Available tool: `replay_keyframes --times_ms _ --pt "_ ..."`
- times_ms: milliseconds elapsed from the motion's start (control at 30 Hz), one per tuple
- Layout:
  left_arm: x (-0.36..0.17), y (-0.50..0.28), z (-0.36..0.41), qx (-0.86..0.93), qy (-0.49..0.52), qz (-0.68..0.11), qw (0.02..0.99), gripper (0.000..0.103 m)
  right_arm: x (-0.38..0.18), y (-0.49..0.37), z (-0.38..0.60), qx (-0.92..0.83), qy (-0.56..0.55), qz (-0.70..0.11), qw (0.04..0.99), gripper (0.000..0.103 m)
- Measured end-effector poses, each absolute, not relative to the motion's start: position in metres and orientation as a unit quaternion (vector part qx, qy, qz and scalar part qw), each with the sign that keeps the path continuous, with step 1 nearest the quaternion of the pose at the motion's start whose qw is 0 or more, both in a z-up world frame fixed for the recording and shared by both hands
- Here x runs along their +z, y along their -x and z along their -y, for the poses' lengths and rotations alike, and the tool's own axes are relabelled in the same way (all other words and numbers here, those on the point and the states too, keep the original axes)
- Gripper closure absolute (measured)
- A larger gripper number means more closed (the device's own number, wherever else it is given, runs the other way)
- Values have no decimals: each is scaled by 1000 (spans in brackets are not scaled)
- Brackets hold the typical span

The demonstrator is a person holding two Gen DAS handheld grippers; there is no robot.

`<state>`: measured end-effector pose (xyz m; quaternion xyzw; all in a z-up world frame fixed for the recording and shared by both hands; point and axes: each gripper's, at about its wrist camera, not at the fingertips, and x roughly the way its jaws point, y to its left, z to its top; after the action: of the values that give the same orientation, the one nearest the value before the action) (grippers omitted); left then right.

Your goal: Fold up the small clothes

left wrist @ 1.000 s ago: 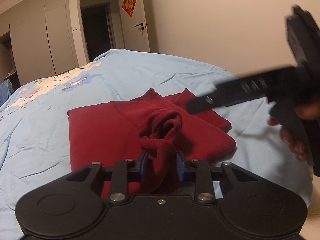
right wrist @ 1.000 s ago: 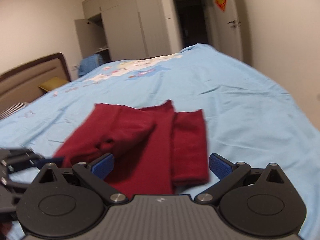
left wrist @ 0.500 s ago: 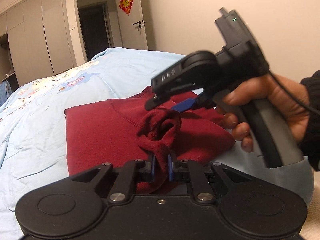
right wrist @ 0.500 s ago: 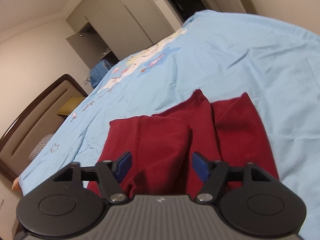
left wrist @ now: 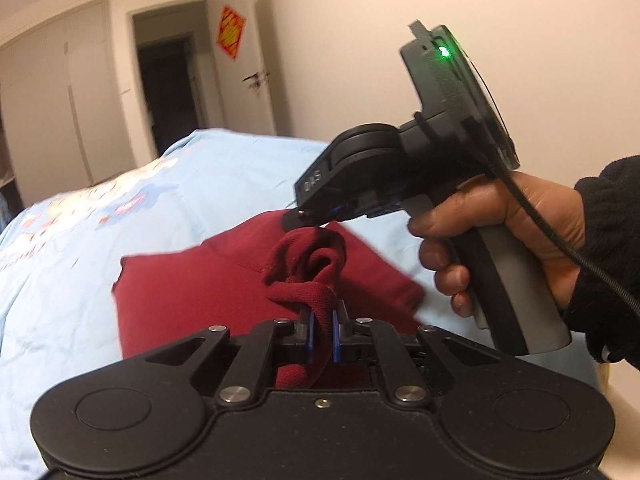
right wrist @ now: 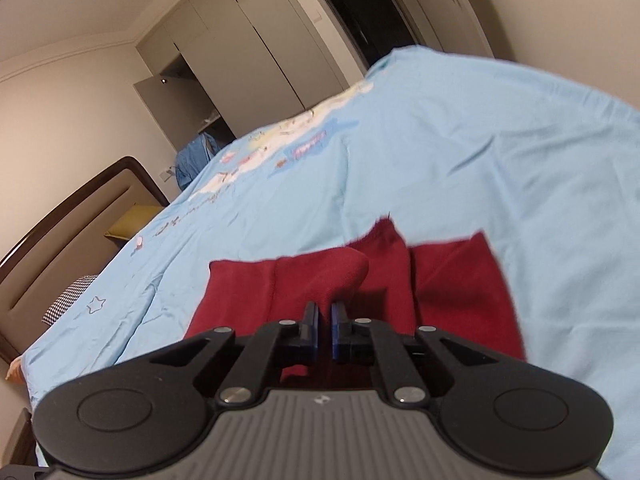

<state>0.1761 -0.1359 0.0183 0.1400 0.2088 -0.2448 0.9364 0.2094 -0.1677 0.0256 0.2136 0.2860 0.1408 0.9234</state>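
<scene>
Both grippers, left (left wrist: 321, 330) and right (right wrist: 324, 326), pinch the garment's (left wrist: 192, 292) bunched edge in narrow fingers; lifted off the bed (right wrist: 460, 152), likely for folding over.

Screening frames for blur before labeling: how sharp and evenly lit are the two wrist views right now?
Left wrist view: left gripper and pinched red garment sharp, the garment's right edge and the door sign motion-smeared, warm indoor light, fisheye bending. Right wrist view: right gripper crisp, garment edges and bedsheet soft, corners vignetted, no glare.
</scene>
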Motion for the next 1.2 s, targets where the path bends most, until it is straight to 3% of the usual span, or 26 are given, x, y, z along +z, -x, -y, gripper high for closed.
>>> replay_keyframes --times_ms 233,567,767,867,933,1133,1200 --pt "13 -179 162 -283 -154 -205 924 95 46 -192 198 104 -181 -253 945 96" --pt "-1 -188 173 -293 -158 -227 915 95 26 -182 221 69 -184 -271 942 96" --pt "1 -197 171 -296 -140 -243 913 86 18 -186 222 61 -176 -283 941 95" --pt "5 -197 168 -298 -129 -248 913 81 13 -186 221 51 -173 -291 940 87" --pt "5 -198 164 -298 -121 -251 913 73 10 -184 221 45 -165 -294 941 82" --pt "9 -203 145 -278 -85 -255 922 44 7 -177 226 32 -162 -295 941 57" --pt "10 -204 137 -270 -69 -256 926 37 7 -174 229 26 -166 -295 941 43"
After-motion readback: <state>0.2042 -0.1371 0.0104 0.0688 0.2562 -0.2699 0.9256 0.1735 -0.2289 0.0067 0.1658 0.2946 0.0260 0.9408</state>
